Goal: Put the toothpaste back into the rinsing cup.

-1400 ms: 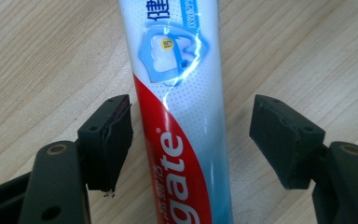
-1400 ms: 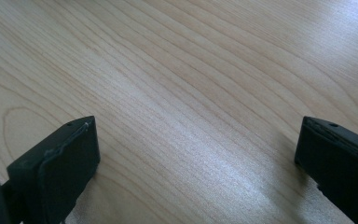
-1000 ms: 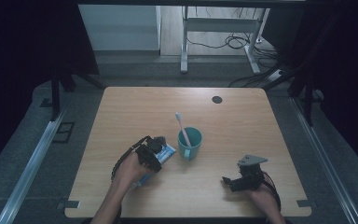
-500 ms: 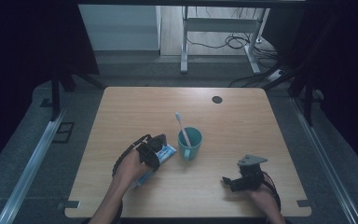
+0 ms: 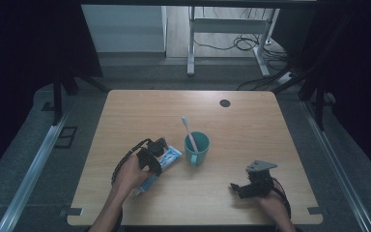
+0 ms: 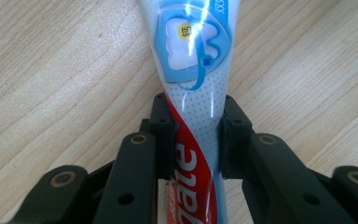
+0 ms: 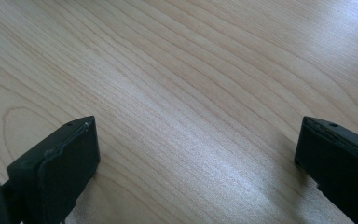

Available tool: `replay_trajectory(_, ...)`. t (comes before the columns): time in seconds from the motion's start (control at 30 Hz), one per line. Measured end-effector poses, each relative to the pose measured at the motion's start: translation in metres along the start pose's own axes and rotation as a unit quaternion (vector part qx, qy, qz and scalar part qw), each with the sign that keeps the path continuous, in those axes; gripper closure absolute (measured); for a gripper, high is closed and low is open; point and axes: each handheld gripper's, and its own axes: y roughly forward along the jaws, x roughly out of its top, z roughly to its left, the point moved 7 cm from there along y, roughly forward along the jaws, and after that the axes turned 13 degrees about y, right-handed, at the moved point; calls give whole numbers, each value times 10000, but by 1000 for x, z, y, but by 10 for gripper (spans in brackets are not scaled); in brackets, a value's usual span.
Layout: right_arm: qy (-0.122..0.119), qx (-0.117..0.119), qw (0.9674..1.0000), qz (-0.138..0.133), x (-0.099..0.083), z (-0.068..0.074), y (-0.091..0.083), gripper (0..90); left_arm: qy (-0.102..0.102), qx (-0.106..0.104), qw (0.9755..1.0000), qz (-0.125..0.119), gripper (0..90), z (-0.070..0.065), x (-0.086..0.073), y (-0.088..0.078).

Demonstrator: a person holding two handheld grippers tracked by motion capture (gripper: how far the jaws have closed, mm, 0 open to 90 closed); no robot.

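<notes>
Beside the teal cup (image 5: 197, 147), left gripper (image 5: 150, 157) still clamping toothpaste tube (image 6: 193, 88).

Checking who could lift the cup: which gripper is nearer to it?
Left. The left gripper, shut on the toothpaste tube, sits just left of the cup. The right gripper rests farther off, toward the near right edge.
</notes>
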Motion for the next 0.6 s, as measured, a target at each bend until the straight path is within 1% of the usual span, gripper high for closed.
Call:
replay_trajectory(0.03,0,0,10000,-1,0,0,0,0,23,17,10000,-3,720,1,-1,-1)
replay_trajectory(0.07,-1,-1,10000,-1,0,0,0,0,-13,22,10000,-57,721,0,-1,-1)
replay_trajectory(0.17,0,-1,10000,-1,0,0,0,0,-1,49,9999,-121,723,1,-2,-2)
replay_trajectory(0.2,-2,-1,10000,-2,0,0,0,0,27,59,9999,-149,724,1,-2,-3)
replay_trajectory(0.37,0,-1,10000,-2,0,0,0,0,18,58,9994,-338,725,0,-4,-10)
replay_trajectory(0.5,-1,-1,10000,-2,0,0,0,0,73,109,9987,-484,725,0,-7,-16)
replay_trajectory(0.6,1,-2,10000,-2,0,0,0,0,94,118,9977,-664,725,-1,-9,-20)
